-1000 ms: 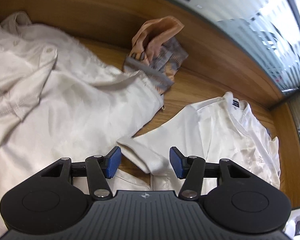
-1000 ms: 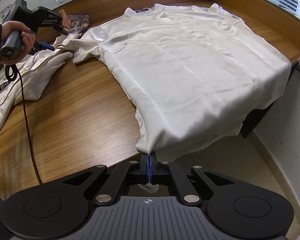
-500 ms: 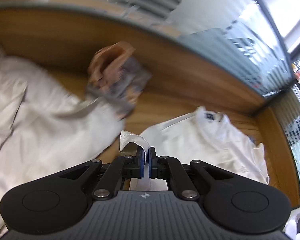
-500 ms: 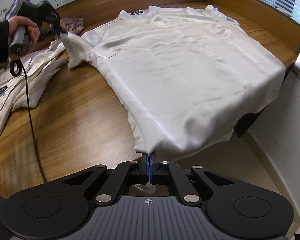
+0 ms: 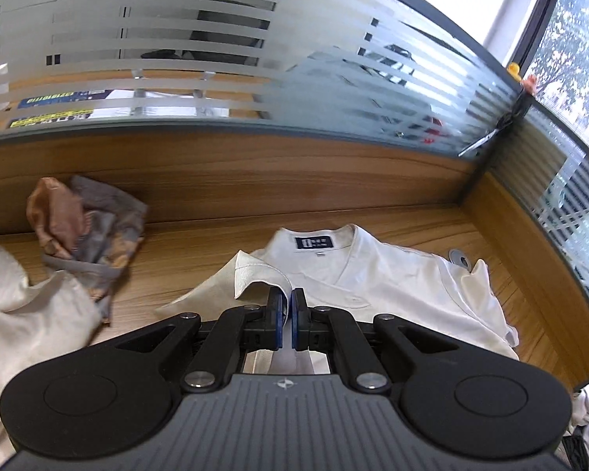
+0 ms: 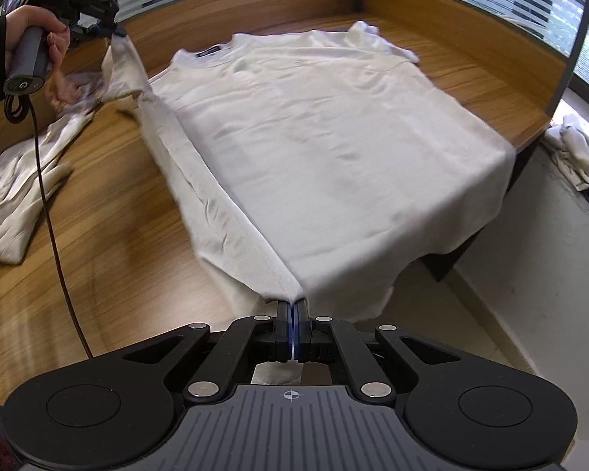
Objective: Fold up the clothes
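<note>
white shirt | left gripper clamps sleeve | right gripper clamps hem corner

White shirt, brown wood-grain table

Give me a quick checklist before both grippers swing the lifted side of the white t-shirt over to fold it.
1. Left gripper shut on the sleeve of the white t-shirt: ok.
2. Right gripper shut on the hem corner: ok.
3. Lifted edge taut between both grippers: ok.
4. Far half of the shirt flat on the wooden table: ok, though its far sleeve is bunched.
5. Hem fully on the table: not ok, it hangs over the edge.
6. Crumpled cream garment apart from the shirt: ok.
</note>
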### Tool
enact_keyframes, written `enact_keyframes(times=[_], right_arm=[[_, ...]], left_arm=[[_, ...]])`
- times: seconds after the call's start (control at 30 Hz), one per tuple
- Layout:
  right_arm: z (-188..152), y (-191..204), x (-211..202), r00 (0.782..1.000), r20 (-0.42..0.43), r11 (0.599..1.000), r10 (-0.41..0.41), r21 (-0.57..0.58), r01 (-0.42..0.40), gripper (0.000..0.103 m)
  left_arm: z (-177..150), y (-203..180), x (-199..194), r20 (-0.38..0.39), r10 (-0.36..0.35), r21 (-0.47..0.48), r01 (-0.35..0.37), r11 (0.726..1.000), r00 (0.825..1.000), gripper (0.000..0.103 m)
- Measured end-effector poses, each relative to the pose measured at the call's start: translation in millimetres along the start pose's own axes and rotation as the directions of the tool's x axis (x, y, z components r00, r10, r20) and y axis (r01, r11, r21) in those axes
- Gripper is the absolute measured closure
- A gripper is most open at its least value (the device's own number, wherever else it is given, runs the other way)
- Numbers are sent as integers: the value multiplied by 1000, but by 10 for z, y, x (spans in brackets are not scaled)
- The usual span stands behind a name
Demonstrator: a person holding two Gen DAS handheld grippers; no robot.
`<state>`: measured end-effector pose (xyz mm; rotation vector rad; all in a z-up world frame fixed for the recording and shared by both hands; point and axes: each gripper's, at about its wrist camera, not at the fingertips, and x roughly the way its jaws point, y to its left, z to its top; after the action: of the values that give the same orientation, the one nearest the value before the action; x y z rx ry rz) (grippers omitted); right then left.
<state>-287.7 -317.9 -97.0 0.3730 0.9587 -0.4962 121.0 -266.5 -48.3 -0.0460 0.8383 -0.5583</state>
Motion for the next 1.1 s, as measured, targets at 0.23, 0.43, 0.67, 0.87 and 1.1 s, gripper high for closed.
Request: enact_keyframes(times=[0.23,0.43,0.67,0.87,1.1], right_arm=[[215,-446,234,999,-44,999,18,35,-17,100],[358,-729,421,995,-86,998,40,49,-36,100],[467,-964,534,992,-107,997,60,58,-54,100],[496,-1045,590,991,-120,996,66,67,-58,100],[528,-1136,654,988,-136,995,73,79,-62,95]], left_arm=[[3,-487,351,-13,27,34,-27,999,1000,99],[-9,-816,636,-29,45,47,-44,998,999,99],[-31,-1090,938,-55,69,45,-67,997,996,99],[-32,-1226,1188,-93,87,55,-82,995,992,98],[-22,-1357,1306,-140,68,103,-54,993,988,51]])
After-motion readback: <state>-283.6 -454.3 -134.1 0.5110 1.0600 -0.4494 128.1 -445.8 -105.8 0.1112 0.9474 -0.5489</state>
